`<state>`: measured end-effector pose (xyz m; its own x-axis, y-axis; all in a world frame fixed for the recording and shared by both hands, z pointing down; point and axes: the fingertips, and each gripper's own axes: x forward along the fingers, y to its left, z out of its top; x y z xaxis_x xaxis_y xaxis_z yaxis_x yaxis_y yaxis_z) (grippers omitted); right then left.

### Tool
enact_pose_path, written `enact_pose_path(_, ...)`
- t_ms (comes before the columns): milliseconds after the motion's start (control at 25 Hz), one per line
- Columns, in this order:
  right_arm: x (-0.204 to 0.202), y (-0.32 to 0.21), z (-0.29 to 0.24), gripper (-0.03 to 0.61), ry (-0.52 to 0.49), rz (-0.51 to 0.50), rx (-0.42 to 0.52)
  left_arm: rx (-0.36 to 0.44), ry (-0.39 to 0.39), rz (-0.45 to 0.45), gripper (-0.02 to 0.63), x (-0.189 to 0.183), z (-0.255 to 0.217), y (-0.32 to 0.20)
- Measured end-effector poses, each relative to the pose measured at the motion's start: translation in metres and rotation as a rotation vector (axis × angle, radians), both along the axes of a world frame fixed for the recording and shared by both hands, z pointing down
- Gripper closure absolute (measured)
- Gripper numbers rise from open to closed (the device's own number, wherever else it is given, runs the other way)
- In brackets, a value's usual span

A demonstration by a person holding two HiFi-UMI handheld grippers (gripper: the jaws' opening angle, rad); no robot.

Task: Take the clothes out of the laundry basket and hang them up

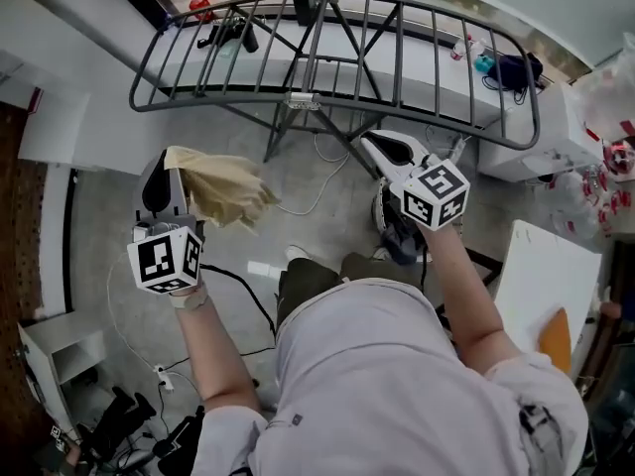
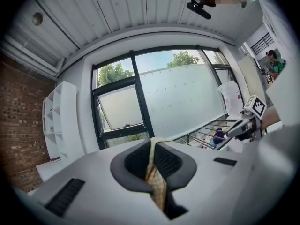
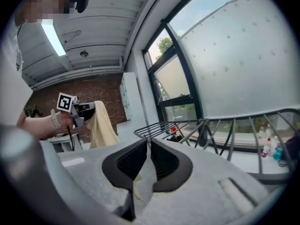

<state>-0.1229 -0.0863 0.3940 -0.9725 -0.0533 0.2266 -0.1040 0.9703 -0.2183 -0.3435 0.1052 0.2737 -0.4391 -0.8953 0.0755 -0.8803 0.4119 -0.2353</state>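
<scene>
Left gripper [image 2: 153,149] is clamped on the beige cloth [image 1: 223,191]. The fabric is pinched between the pads [image 2: 172,162] and bunches out at 3 o'clock of the jaws, at 9 o'clock in the head view. Right gripper [image 1: 382,145] at 1 o'clock has its jaws pressed together, well apart from the cloth. Grey drying rack [image 1: 316,48] stands beyond at 12 o'clock.

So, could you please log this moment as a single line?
left gripper: shut on tan cloth | right gripper: shut, away from cloth | drying rack: ahead
</scene>
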Motion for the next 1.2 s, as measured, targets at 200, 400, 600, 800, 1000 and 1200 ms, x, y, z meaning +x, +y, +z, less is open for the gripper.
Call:
enact_pose_path(200,-0.076,0.066,0.036,0.520,0.040,-0.136,-0.022,0.056,-0.030,0.063,0.609,-0.031,-0.026,0.009)
enact_pose_path(400,-0.140,0.135,0.105,0.327,0.187,-0.245,-0.021,0.090,-0.031,0.140,0.609,-0.051,-0.047,0.010)
enact_pose_path(600,-0.188,0.159,0.156,0.320,0.302,-0.210,0.087,0.131,-0.049,0.199,0.609,-0.049,-0.062,0.020)
enact_pose_path(800,-0.245,0.149,0.144,0.489,0.280,-0.136,0.090,0.145,-0.040,0.191,0.609,-0.104,-0.072,0.028)
enact_pose_path(1000,-0.260,0.115,0.111,0.552,0.186,-0.067,0.071,0.144,-0.052,0.090,0.609,-0.150,-0.070,0.045)
enact_pose_path(1200,-0.291,0.043,0.042,0.554,0.065,0.051,0.091,0.162,-0.020,0.003,0.609,-0.234,-0.066,0.046)
